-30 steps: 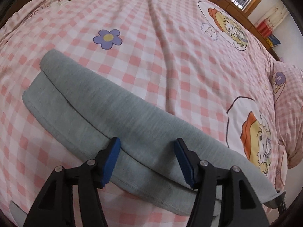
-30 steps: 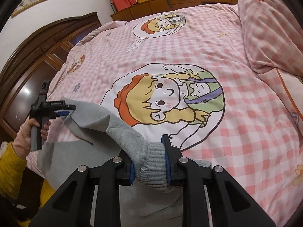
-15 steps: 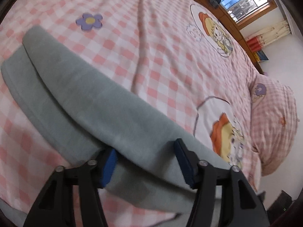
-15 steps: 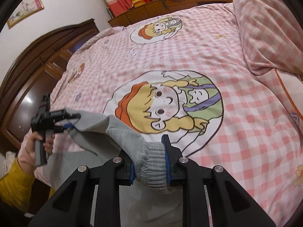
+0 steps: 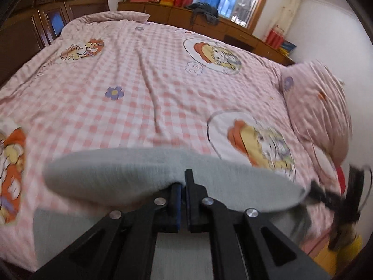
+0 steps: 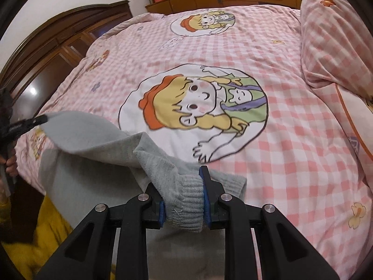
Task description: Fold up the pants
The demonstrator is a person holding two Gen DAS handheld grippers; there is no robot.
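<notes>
The grey pants (image 5: 121, 175) hang stretched between my two grippers above the near edge of the bed. My left gripper (image 5: 183, 184) is shut on the pants' edge; it also shows in the right wrist view (image 6: 39, 119), holding the far end. My right gripper (image 6: 183, 182) is shut on the ribbed grey cuff (image 6: 186, 205); it shows blurred in the left wrist view (image 5: 326, 194). The pants' lower part (image 6: 98, 182) droops below the held edge.
The bed (image 5: 163, 81) has a pink checked cover with cartoon prints. A pink pillow (image 6: 333, 35) lies at the right. A dark wooden headboard (image 6: 58, 46) stands at the left, a low wooden cabinet (image 5: 209, 25) at the back.
My left gripper has shut on the pants' edge and lifted it off the bed. The right gripper keeps its hold on the cuff and has risen slightly.
</notes>
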